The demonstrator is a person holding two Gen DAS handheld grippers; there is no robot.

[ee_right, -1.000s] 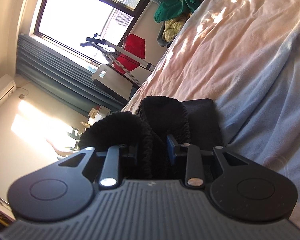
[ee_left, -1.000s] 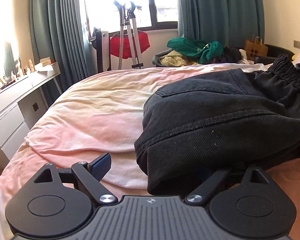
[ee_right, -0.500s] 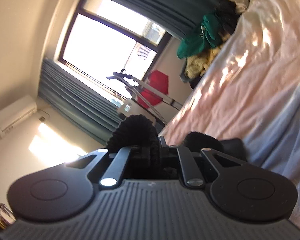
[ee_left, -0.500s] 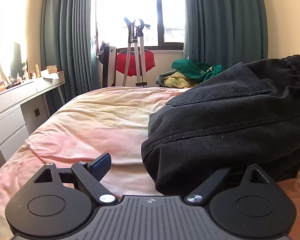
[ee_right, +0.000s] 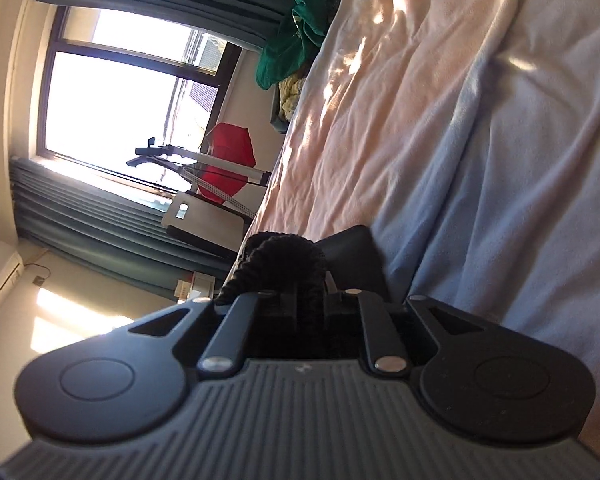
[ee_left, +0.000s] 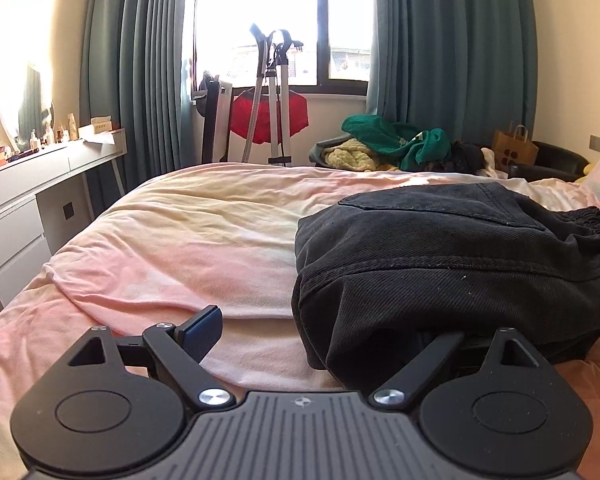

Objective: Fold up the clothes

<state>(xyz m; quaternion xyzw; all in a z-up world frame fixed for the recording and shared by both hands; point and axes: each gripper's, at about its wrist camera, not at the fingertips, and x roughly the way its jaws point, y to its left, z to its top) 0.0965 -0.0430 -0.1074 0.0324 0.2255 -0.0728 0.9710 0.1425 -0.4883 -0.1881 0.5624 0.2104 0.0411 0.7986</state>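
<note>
Black denim trousers lie bunched on the pink and yellow bedcover, at the right of the left wrist view. My left gripper rests at their near edge with jaws wide apart. Its left finger is bare over the sheet, and its right finger is hidden under the cloth. In the right wrist view my right gripper is rolled on its side and pinches the ribbed elastic waistband between its fingers. Its jaws are opening slightly while the band stays between them.
A white desk with drawers stands left of the bed. Beyond the far edge are a stand with a red garment, a heap of green and yellow clothes, a paper bag and a dark armchair.
The right gripper's fingers have drawn together on the waistband, and its view has rolled. The trousers rose in the left wrist view half a second ago and have sunk again.
</note>
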